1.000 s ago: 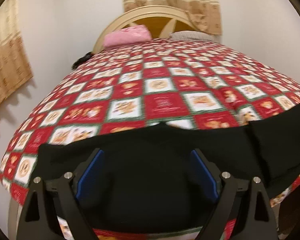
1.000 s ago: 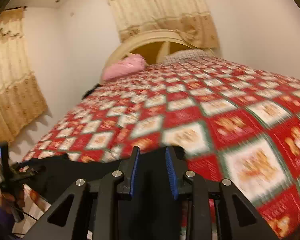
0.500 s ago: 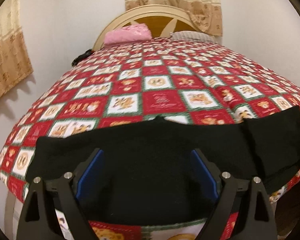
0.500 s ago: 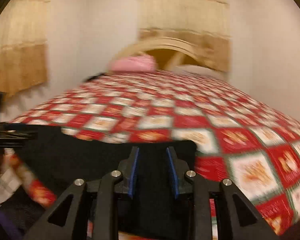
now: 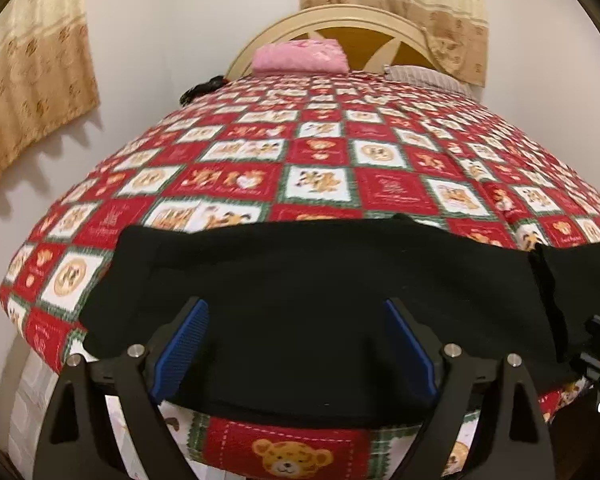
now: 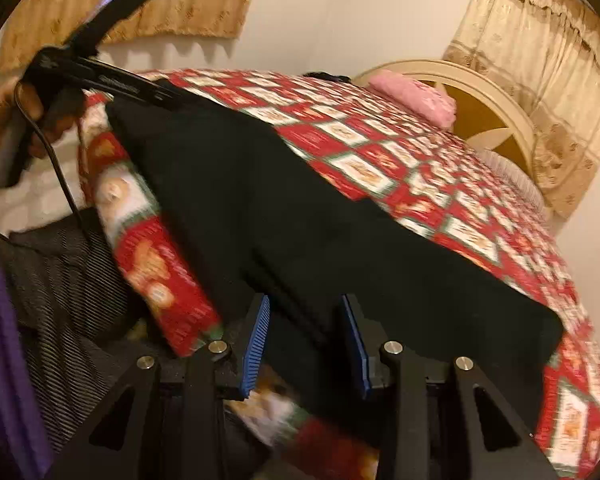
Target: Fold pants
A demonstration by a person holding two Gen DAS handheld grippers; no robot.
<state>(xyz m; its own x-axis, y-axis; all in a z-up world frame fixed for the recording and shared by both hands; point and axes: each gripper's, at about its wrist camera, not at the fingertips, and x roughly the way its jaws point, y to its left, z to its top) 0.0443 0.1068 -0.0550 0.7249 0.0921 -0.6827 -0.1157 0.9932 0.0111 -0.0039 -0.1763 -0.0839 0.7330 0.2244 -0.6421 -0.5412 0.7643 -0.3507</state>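
Note:
Black pants (image 5: 320,292) lie spread flat across the near edge of a bed with a red, white and green teddy-bear quilt (image 5: 332,168). My left gripper (image 5: 296,344) is open, its blue pads wide apart over the pants' near edge. My right gripper (image 6: 306,340) is open with a moderate gap, low at the bed's edge over the pants (image 6: 300,216) toward their right end. The right wrist view also shows the left gripper (image 6: 100,76) at the pants' far end, held by a hand.
A pink folded blanket (image 5: 300,56) and a striped pillow (image 5: 428,76) lie by the cream headboard (image 5: 340,20). Beige curtains (image 5: 32,80) hang on the walls. A dark striped cloth (image 6: 68,280) and a purple sleeve (image 6: 4,340) are beside the bed.
My right gripper has opened, let go of the pants and swung to look left along the bed edge. The left gripper stayed open and drew back a little. The pants now lie flat.

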